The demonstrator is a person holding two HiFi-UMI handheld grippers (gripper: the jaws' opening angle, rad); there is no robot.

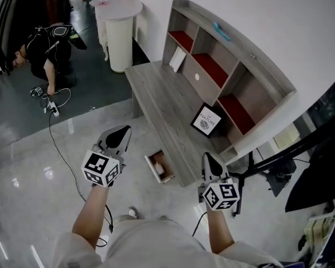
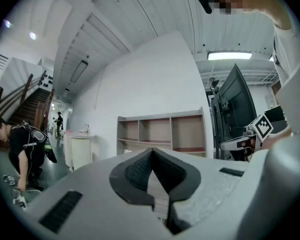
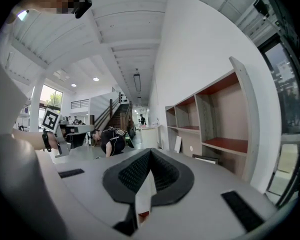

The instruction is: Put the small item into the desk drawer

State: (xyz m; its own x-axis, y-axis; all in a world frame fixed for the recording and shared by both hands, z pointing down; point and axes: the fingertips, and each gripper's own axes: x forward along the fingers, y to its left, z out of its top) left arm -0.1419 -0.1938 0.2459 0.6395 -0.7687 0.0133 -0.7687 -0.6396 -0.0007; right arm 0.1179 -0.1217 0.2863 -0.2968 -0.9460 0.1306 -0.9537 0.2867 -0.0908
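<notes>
The left gripper (image 1: 120, 134) and the right gripper (image 1: 209, 157) are both held clenched, with nothing between their jaws. The small item (image 1: 159, 165) is seen lying inside the open drawer (image 1: 152, 171) of the desk (image 1: 162, 96), at 4 o'clock from the left gripper and 9 o'clock from the right.

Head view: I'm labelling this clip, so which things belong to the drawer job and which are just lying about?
Job: open desk drawer; small pale item inside it; left claw and right claw, both shut, empty.
Lying about: framed picture; white card; round white stand.
</notes>
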